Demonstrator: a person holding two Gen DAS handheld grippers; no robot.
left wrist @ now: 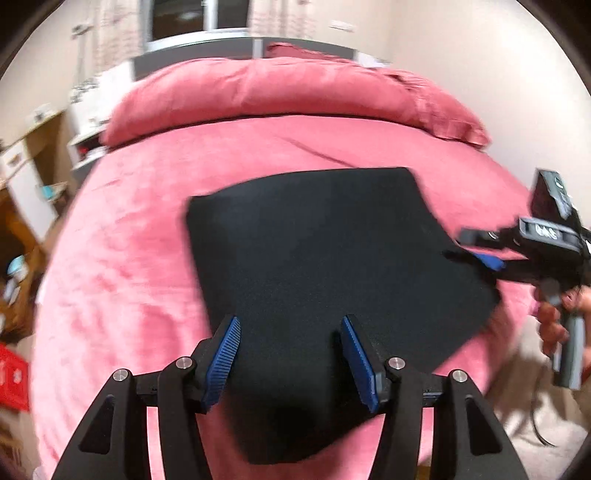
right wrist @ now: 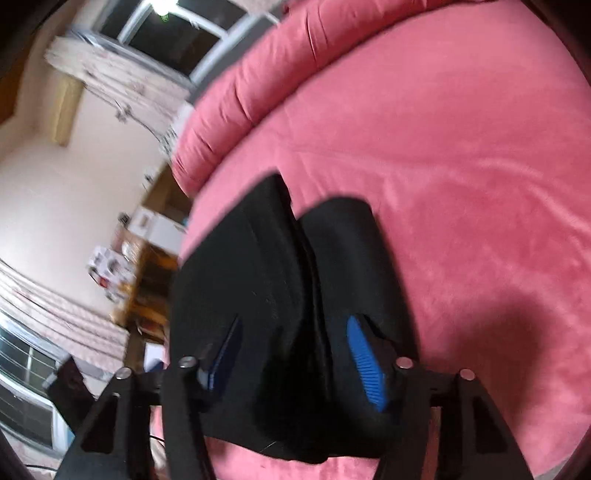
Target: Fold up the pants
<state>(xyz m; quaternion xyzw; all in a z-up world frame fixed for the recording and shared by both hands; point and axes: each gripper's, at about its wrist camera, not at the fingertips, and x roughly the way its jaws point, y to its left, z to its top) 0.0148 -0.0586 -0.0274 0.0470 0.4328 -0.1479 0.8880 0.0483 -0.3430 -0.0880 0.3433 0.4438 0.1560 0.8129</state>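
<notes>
The black pants (left wrist: 325, 240) lie folded into a compact rectangle on the pink bed (left wrist: 129, 240). My left gripper (left wrist: 290, 325) hovers over their near edge, open, with nothing pressed between its blue pads (left wrist: 225, 354). At the pants' right edge my right gripper (left wrist: 480, 254) comes in from the side, held by a hand (left wrist: 554, 317). In the right wrist view the pants (right wrist: 240, 258) show two stacked layers with a dark seam between them. There the right gripper (right wrist: 295, 325) stands open just above the cloth, its blue pads (right wrist: 365, 365) apart and not pinching it.
A rolled pink duvet (left wrist: 277, 92) runs along the bed's far side, also visible in the right wrist view (right wrist: 295, 55). Wooden furniture (left wrist: 29, 155) and a red box (left wrist: 13, 373) stand left of the bed. A window (left wrist: 199, 18) is behind.
</notes>
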